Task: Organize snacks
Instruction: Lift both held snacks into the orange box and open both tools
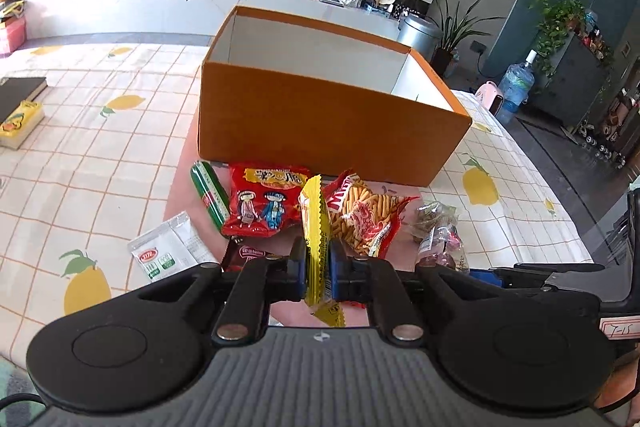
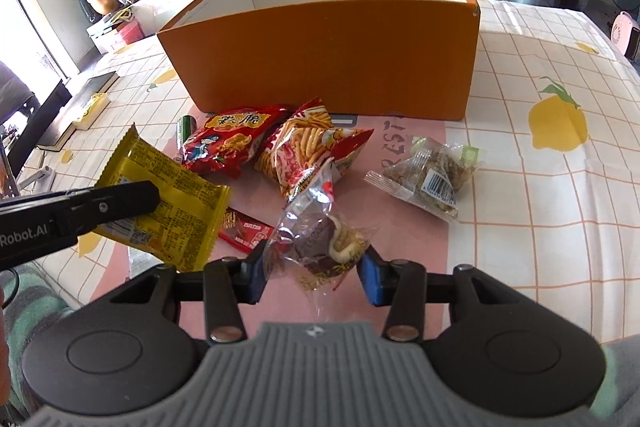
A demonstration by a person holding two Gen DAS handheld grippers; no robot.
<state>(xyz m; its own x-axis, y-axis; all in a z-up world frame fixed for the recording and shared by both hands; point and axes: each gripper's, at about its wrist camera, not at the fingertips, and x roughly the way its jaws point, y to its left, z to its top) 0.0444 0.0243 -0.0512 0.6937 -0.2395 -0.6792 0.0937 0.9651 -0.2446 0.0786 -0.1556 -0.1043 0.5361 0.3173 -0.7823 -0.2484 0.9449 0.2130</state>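
The yellow packet [image 1: 316, 239] is clamped edge-on between the closed pads of the left gripper [image 1: 318, 277]. The clear wrapped snack [image 2: 320, 227] stands between the spread fingers of the right gripper [image 2: 316, 275]; whether it is gripped cannot be told. Beyond, the remaining bags lie on the pink mat [image 2: 400, 227]. A lift over the near wall of the orange box [image 1: 332, 115] is judged next.

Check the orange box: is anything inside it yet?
Cannot tell fully. The orange box is open-topped, and only bare white inner walls show; its floor is hidden behind the near wall in both views.
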